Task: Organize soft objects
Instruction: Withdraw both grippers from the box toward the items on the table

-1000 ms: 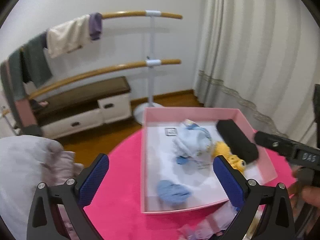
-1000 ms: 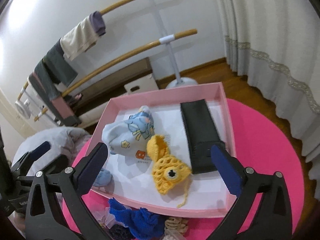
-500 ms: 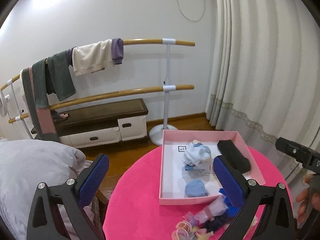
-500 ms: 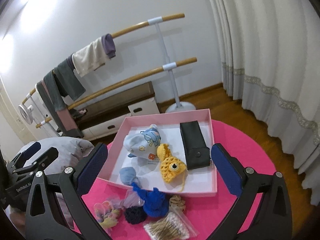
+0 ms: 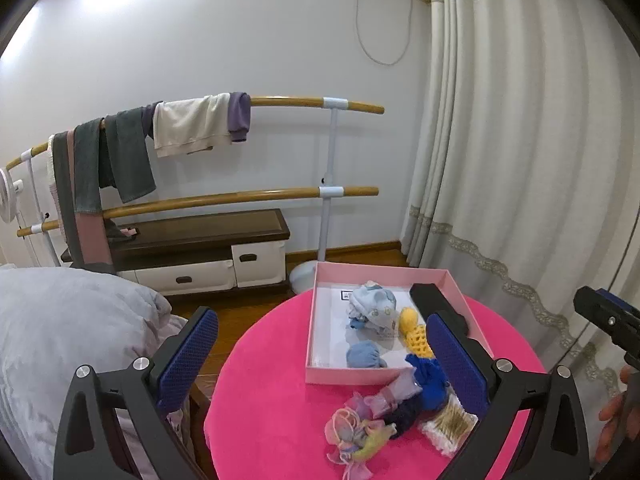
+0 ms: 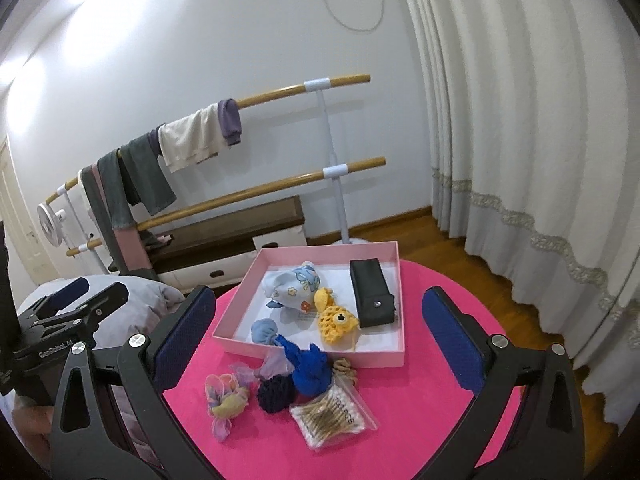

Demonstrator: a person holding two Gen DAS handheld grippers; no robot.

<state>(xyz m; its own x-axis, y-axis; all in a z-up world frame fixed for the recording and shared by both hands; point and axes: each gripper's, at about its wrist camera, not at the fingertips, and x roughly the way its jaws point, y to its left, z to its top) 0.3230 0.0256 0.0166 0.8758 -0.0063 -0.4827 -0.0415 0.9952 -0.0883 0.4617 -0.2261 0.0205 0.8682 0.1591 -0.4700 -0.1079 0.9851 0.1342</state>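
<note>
A pink box (image 6: 308,349) (image 5: 316,292) stands on a round pink table (image 6: 416,392). In it lie a pale blue printed cloth (image 6: 294,286), a yellow crochet fish (image 6: 336,318), a small light blue bundle (image 6: 264,330) and a black case (image 6: 372,292). In front of the box lie a royal blue cloth (image 6: 312,372), a dark navy scrunchie (image 6: 274,396), pastel scrunchies (image 6: 224,400) and a bag of cotton swabs (image 6: 332,412). My left gripper (image 5: 322,354) and right gripper (image 6: 318,330) are both open and empty, held high and back from the table.
A wooden double-rail rack (image 5: 280,194) with hanging clothes stands by the wall, above a low bench (image 5: 200,236). White curtains (image 6: 520,120) hang at the right. A grey pillow (image 5: 60,320) lies at the left.
Both grippers have pulled up and back from the box, so the whole table and the items in front of the box now show. Both stay open.
</note>
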